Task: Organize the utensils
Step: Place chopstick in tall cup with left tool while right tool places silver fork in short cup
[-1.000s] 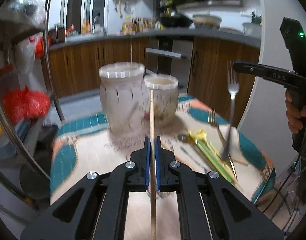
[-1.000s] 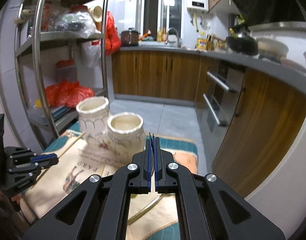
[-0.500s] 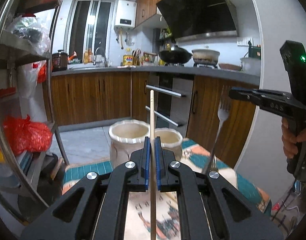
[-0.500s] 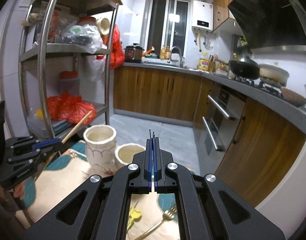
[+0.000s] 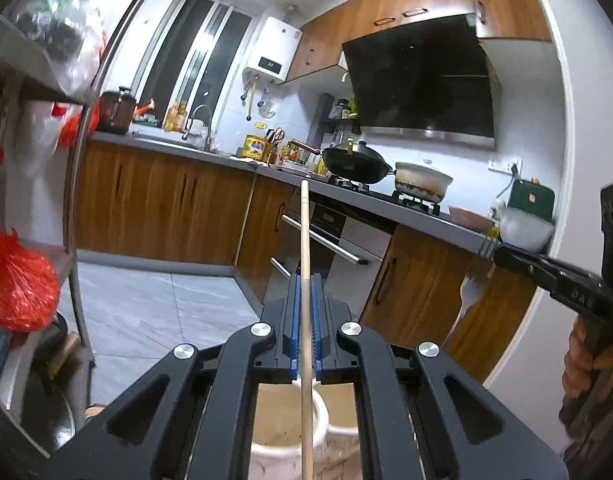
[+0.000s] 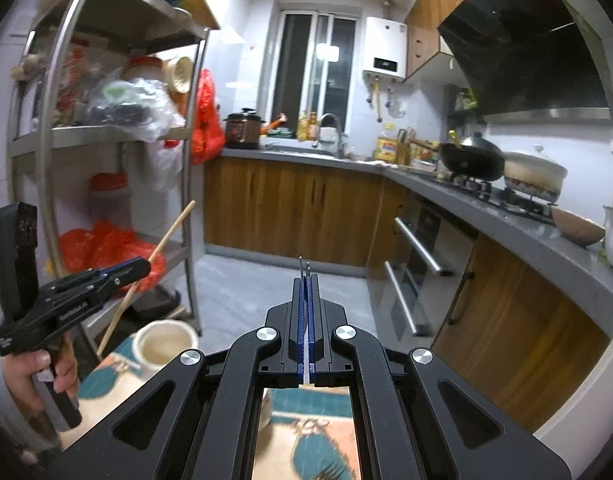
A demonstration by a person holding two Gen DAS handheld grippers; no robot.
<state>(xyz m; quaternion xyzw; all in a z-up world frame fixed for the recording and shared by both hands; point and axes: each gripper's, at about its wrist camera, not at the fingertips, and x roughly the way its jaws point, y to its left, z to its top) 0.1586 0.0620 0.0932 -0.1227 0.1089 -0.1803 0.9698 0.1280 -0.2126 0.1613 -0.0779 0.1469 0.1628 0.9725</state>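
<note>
My left gripper [image 5: 305, 280] is shut on a wooden chopstick [image 5: 304, 240] that stands upright, its lower end over the mouth of a white ceramic holder [image 5: 286, 420] directly below. My right gripper [image 6: 306, 280] is shut on a metal fork [image 6: 305, 268], seen edge-on, tines up. In the left wrist view the fork [image 5: 468, 296] hangs from the right gripper [image 5: 502, 254] at the right. In the right wrist view the left gripper [image 6: 140, 266] holds the chopstick [image 6: 158, 252] tilted above the holder [image 6: 164, 344].
The patterned tablecloth [image 6: 306, 440] lies below both grippers. A metal shelf rack [image 6: 66, 160] with bags stands at the left. Wooden kitchen cabinets [image 6: 298, 212] and a counter with a wok [image 5: 356, 164] and pot run behind and to the right.
Both grippers have risen and tilted up, so the table has dropped out of view. The chopstick now stands over the taller holder. The fork has been lifted with the right gripper.
</note>
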